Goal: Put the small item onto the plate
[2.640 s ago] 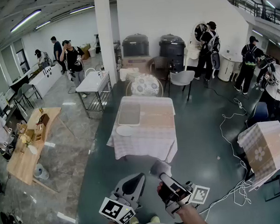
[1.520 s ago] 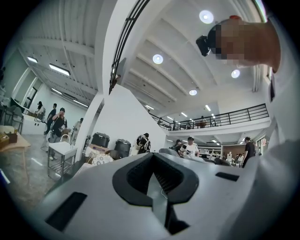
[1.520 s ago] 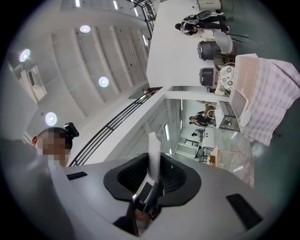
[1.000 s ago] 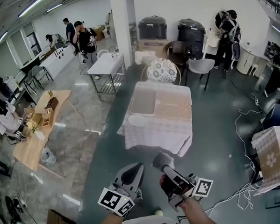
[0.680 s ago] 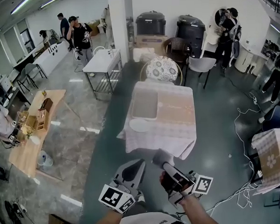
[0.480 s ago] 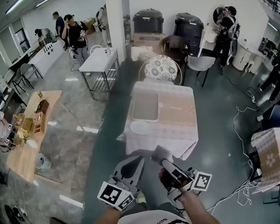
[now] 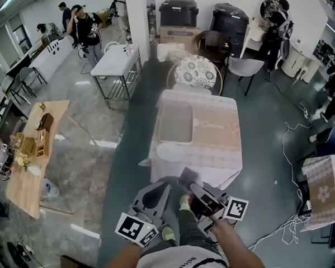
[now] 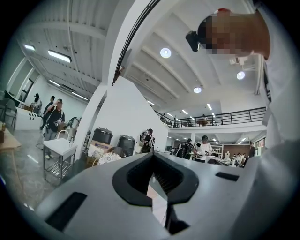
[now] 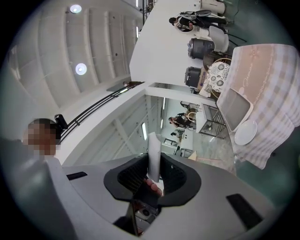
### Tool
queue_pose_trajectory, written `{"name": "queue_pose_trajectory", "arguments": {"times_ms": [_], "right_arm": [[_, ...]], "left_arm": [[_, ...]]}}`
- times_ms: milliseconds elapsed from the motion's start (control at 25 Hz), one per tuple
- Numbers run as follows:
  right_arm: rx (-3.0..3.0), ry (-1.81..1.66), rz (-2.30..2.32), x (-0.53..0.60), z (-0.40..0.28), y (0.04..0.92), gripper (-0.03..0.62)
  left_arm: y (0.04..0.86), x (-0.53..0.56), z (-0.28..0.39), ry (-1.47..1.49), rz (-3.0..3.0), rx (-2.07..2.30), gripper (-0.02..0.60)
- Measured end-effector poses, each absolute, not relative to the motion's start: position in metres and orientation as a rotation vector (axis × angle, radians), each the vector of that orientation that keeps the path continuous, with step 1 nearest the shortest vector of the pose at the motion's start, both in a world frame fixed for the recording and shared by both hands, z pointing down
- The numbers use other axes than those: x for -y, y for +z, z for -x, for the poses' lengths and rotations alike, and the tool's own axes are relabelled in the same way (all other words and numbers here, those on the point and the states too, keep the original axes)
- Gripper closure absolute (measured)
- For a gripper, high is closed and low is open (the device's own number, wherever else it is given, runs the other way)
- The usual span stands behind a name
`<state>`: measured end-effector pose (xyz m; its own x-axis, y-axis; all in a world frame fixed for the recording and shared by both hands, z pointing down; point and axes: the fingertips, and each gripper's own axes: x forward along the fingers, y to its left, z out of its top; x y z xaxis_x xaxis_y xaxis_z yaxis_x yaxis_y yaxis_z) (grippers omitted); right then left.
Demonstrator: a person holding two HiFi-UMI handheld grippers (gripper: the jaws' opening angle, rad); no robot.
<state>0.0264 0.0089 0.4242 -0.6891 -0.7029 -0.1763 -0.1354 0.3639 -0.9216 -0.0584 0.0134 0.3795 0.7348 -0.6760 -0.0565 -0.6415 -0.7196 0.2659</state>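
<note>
A white plate (image 7: 169, 152) lies on the near left corner of a table with a checked cloth (image 7: 212, 139), in front of a grey tray (image 7: 176, 123). My right gripper (image 7: 191, 184) is held in the air short of the table's near edge, shut on a small flat white packet (image 9: 153, 150) that stands up between its jaws; something pinkish shows at its base. In the right gripper view the plate (image 9: 245, 132) is far off at the right. My left gripper (image 7: 157, 190) hangs beside it, shut and holding nothing.
A round-backed patterned chair (image 7: 195, 71) stands behind the table. A metal table (image 7: 114, 61) is at the far left, a wooden bench with clutter (image 7: 29, 160) left. Cables (image 7: 295, 219) lie on the floor at the right. Several people stand at the room's edges.
The table with the plate has come nearer and sits lower in the head view. Both grippers hold the same pose, the right one still shut on the packet.
</note>
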Motion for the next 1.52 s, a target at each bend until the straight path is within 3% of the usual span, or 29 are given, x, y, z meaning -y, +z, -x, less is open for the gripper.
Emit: {"name": "queue_pose_trajectory", "arguments": {"times_ms": [640, 1520], "right_arm": [[-2.124, -1.607, 0.726, 0.148, -0.037, 0.535, 0.511], [-1.968, -1.958, 1.053, 0.206, -0.014, 0.748, 0.511]], "left_arm": [[0.431, 0.134, 0.035, -0.083, -2.575, 1.21, 0.575], [0.557, 0.216, 0.047, 0.034, -2.497, 1.058, 0.575]]}}
